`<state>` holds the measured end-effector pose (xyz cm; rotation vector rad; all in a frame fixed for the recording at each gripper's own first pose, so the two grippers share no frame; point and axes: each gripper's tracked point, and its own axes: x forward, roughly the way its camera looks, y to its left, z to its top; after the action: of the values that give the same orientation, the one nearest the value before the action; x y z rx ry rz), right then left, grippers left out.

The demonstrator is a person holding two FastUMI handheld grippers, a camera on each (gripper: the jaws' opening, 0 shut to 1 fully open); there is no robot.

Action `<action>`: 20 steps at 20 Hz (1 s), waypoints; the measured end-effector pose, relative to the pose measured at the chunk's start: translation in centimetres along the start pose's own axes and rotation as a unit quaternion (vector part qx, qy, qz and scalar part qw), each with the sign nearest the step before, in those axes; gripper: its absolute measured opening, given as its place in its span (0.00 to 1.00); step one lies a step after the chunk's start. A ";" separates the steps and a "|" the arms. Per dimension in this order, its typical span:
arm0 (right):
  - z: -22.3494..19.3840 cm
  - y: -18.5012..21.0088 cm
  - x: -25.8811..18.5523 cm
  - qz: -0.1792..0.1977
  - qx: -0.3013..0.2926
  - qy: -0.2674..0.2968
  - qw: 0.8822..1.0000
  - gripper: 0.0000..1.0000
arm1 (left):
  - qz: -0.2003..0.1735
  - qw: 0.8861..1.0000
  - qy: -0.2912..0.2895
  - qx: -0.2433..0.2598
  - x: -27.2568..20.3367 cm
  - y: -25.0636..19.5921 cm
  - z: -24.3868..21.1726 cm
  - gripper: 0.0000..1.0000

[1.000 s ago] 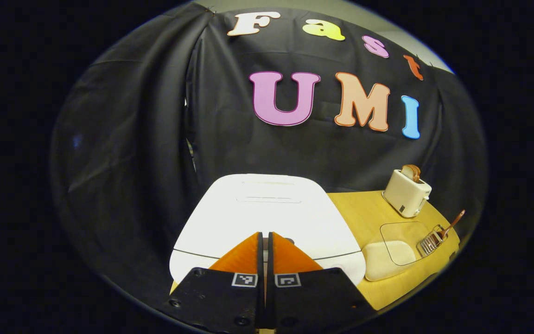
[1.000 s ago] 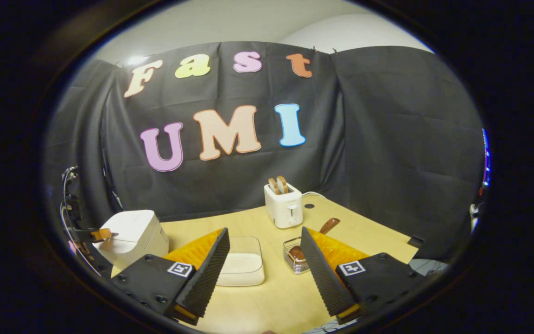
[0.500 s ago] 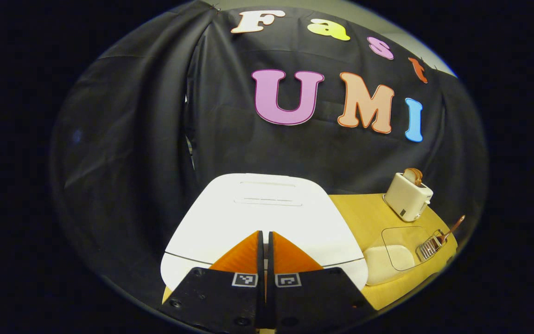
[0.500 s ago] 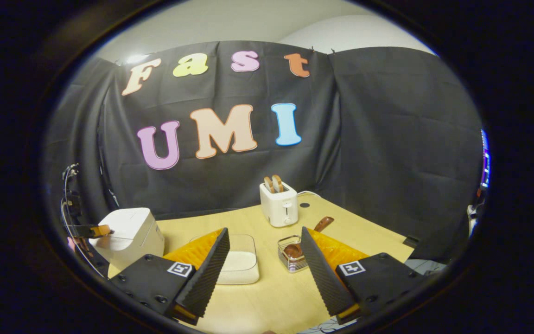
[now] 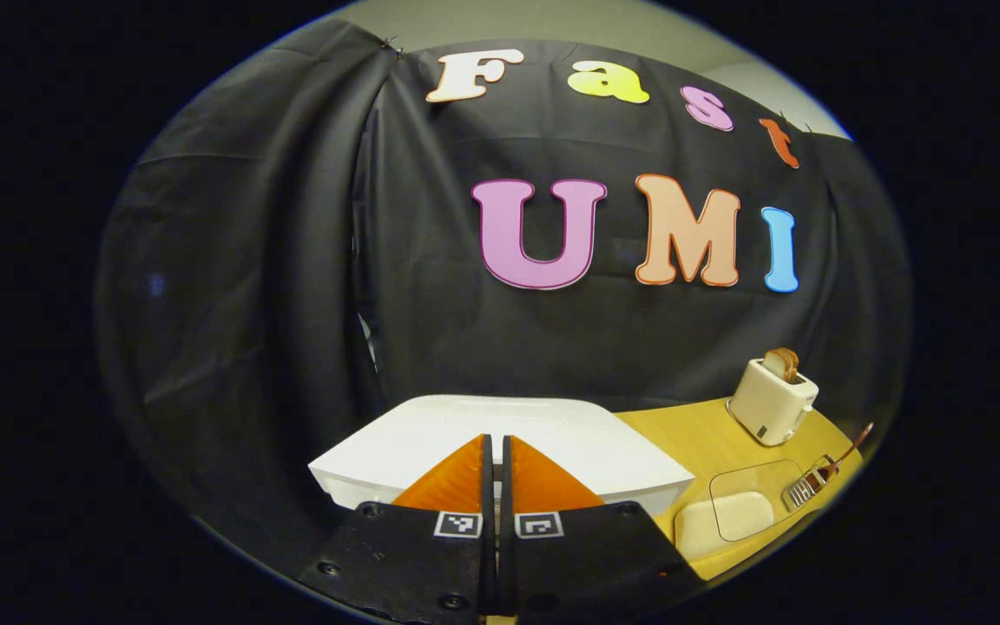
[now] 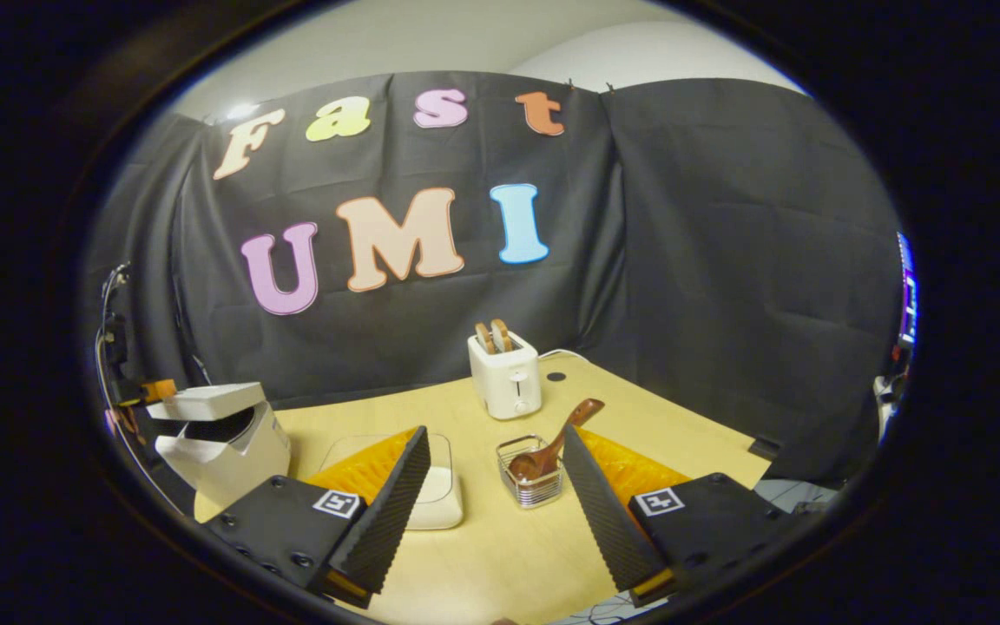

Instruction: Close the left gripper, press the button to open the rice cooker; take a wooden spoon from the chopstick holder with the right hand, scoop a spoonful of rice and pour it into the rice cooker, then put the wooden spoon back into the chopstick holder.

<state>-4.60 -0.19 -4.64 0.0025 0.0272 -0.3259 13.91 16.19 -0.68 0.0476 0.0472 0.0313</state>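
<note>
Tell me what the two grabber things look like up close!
The left gripper has two wedge-shaped fingers on flat black blocks with screws. Each block carries a small square black-and-white marker. The right gripper has the same black blocks and square markers, and the inner faces of its fingers are ribbed with fine ridges.

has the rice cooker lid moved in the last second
Yes. In the right gripper view the lid has lifted off the cooker body, which sits put on the table, leaving a dark gap.
</note>
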 end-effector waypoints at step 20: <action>-5.8 -7.1 14.8 0.035 0.051 0.059 0.996 0.99 | 0.048 0.998 -0.026 -0.044 -4.5 -1.9 3.1 0.95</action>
<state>7.04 -11.61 -10.87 0.1228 0.1264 -0.2558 9.66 13.97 2.53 -0.0367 -0.0095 0.1279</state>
